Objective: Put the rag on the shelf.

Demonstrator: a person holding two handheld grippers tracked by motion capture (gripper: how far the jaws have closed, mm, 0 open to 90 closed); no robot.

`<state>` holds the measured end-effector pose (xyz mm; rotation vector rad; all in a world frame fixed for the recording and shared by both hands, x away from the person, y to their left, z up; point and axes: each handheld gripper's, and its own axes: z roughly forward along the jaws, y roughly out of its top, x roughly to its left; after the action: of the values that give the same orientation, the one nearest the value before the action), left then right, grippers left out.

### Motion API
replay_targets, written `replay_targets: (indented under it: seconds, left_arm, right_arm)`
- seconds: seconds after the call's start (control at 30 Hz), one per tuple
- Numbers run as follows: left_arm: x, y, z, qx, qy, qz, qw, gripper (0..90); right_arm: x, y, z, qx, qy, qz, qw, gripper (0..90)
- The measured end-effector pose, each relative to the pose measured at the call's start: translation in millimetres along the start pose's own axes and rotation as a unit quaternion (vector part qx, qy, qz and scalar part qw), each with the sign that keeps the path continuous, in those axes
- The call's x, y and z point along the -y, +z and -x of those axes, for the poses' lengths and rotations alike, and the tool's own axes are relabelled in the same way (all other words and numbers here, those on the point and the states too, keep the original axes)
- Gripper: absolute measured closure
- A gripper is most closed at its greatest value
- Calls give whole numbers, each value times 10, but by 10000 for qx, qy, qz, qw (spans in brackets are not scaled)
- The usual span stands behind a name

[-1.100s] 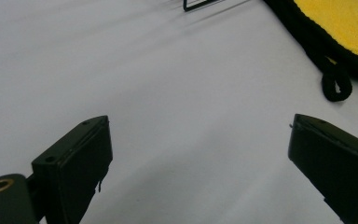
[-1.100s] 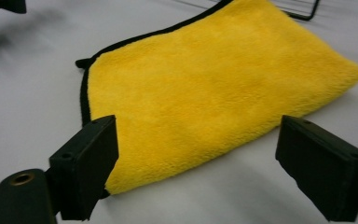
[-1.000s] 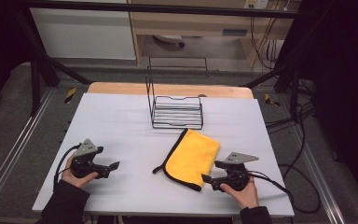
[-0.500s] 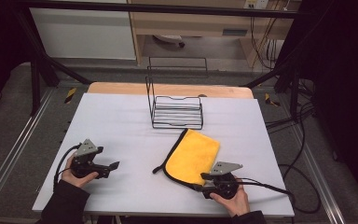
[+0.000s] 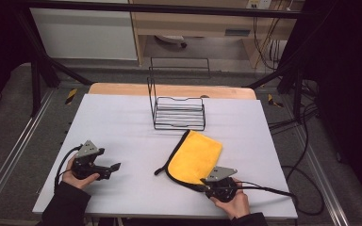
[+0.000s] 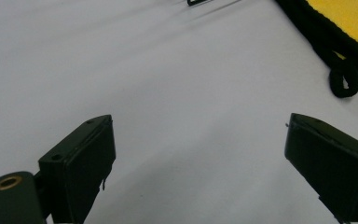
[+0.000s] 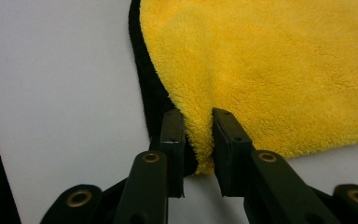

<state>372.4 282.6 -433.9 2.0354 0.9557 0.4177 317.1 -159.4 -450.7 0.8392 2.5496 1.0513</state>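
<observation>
From the high view I see the white table with a yellow cloth lying flat on it, close to the front edge and a bit to the right. The cloth has a black edge, and a small black loop sticks out at its left. Behind the cloth stands a black wire rack, just apart from it. My right gripper sits at the near corner of the cloth. My left gripper rests on the table at the left, well apart from the cloth.

In the left gripper view my two black jaws stand wide, with bare white table between them. The black loop and the edge of the yellow cloth lie far off at the top right.

In the right gripper view my jaws have just been closing, and now they are narrow. They pinch a fold of the yellow cloth between their pads, right at the near edge by its black border.
</observation>
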Motion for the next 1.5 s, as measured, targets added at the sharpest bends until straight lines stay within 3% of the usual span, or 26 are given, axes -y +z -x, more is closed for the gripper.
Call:
replay_targets:
  seconds: [0.13, 0.3, 0.57, 0.63, 0.77, 0.8, 0.83, 0.97, 1.0, 1.03, 1.07, 1.13, 1.17, 1.2, 1.23, 1.27, 1.37, 1.4, 1.5]
  left_arm:
    - [-1, -5, -1, -4, 16, -3, 10000, 86]
    - [1, -8, -4, -2, 6, -3, 10000, 87]
    - [-17, 10, 52, 11, 27, -77, 10000, 85]
    - [-22, 16, 65, 7, 38, -85, 10000, 82]
    - [-60, 35, 140, 15, 45, -138, 9999, 66]
    - [-81, 41, 176, 23, 28, -129, 9999, 66]
    - [-116, 54, 231, 76, 25, -115, 9999, 59]
    - [-189, 104, 352, 192, 47, -91, 9998, 48]
    - [-254, 160, 449, 298, 54, -96, 9995, 48]
    - [-254, 160, 449, 298, 54, -96, 9995, 49]
    - [-326, 229, 562, 420, 126, -104, 9990, 49]
    - [-392, 314, 686, 486, 235, -174, 9984, 51]
    - [-392, 314, 686, 486, 235, -174, 9984, 59]
    - [-447, 421, 811, 578, 301, -216, 9976, 70]
    - [-447, 421, 811, 578, 301, -216, 9976, 83]
    - [-479, 496, 892, 656, 321, -263, 9970, 99]
    - [-555, 672, 1070, 735, 389, -390, 9958, 124]
    - [-589, 748, 1146, 790, 373, -424, 9953, 173]
    - [-664, 960, 1341, 904, 467, -552, 9933, 239]
  right_arm:
    - [-33, -32, 43, -111, 125, -112, 9998, 797]
    - [-46, -142, 90, -144, 107, -162, 9997, 803]
    - [100, -341, 242, -230, 109, -236, 9994, 797]
    - [138, -348, 277, -268, 134, -220, 9993, 783]
    - [149, -363, 277, -396, 183, -100, 9990, 670]
    - [149, -363, 277, -396, 183, -100, 9990, 670]
    - [148, -415, 289, -430, 269, 85, 9987, 596]
    - [131, -486, 353, -406, 591, 444, 9964, 458]
    - [125, -481, 379, -314, 730, 481, 9957, 435]
    - [121, -468, 394, -232, 802, 444, 9955, 397]
    - [113, -434, 423, -49, 875, 380, 9954, 355]
    - [111, -370, 462, 107, 923, 350, 9951, 326]
    - [110, -336, 486, 169, 986, 323, 9945, 309]
    - [110, -302, 507, 232, 1064, 314, 9936, 305]
    - [110, -302, 507, 232, 1064, 314, 9936, 305]
    - [109, -242, 554, 374, 1258, 302, 9909, 289]
    - [112, -216, 585, 432, 1383, 320, 9889, 300]
    - [127, -192, 611, 513, 1490, 389, 9867, 328]
    - [149, -181, 614, 525, 1606, 373, 9849, 372]
